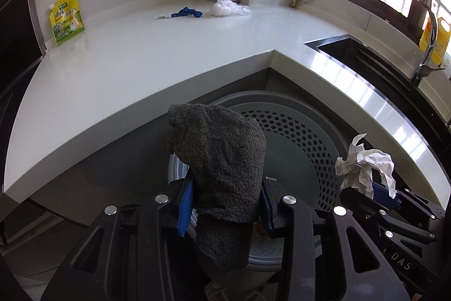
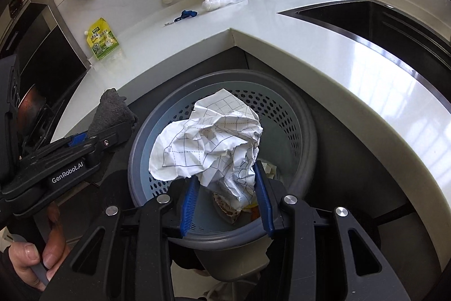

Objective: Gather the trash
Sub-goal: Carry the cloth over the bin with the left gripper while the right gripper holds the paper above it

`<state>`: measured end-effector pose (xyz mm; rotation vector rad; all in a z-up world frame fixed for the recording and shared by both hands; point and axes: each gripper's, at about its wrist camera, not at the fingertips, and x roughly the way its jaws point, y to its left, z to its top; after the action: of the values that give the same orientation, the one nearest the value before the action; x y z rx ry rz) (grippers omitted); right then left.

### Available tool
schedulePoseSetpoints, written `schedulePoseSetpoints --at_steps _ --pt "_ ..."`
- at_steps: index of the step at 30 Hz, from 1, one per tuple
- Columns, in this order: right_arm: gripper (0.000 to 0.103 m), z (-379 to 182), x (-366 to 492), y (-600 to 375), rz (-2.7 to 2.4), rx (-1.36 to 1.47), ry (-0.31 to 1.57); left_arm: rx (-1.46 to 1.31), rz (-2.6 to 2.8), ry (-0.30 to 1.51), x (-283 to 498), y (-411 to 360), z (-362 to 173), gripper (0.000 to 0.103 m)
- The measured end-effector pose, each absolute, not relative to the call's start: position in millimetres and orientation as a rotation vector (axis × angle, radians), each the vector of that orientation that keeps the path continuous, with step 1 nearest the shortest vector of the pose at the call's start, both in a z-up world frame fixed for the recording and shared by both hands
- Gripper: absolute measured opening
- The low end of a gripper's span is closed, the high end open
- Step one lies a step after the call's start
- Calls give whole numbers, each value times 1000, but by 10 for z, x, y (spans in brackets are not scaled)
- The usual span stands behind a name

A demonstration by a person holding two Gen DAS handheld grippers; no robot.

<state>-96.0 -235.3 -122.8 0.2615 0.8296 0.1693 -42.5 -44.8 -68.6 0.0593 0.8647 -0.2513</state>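
Left tool [image 1: 225,205] is clamped on a dark rag [image 1: 222,160], held over the bin [image 2: 304,131] that sits on the floor under the table's [image 1: 141,58] inner corner, likely so it drops straight in. Right tool [image 2: 227,196] is clamped on crumpled paper [image 2: 214,134], also above the bin mouth. Bin already holds food scraps. On the table's far edge: yellow pouch [image 1: 66,19], blue scrap [image 1: 187,12], plastic bag [image 1: 228,7], likely next.

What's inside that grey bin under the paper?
In the bin, below the crumpled paper in the right claw, lie a few scraps: something brown and round, some orange and pale bits. The paper covers the rest of the bottom.
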Motion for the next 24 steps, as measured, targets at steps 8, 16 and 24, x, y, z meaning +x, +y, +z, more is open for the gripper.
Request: schedulePoseSetpoints --at_steps 8,16,24 --pt "37 -1303 -925 -2332 181 253 846 62 -248 917 -366 -456 -880 38" --pt "37 -1341 -879 -2350 169 267 859 61 -265 949 -325 -487 -987 38" --pt "37 -1334 -878 -2358 171 265 857 53 -256 937 -326 -474 -956 41"
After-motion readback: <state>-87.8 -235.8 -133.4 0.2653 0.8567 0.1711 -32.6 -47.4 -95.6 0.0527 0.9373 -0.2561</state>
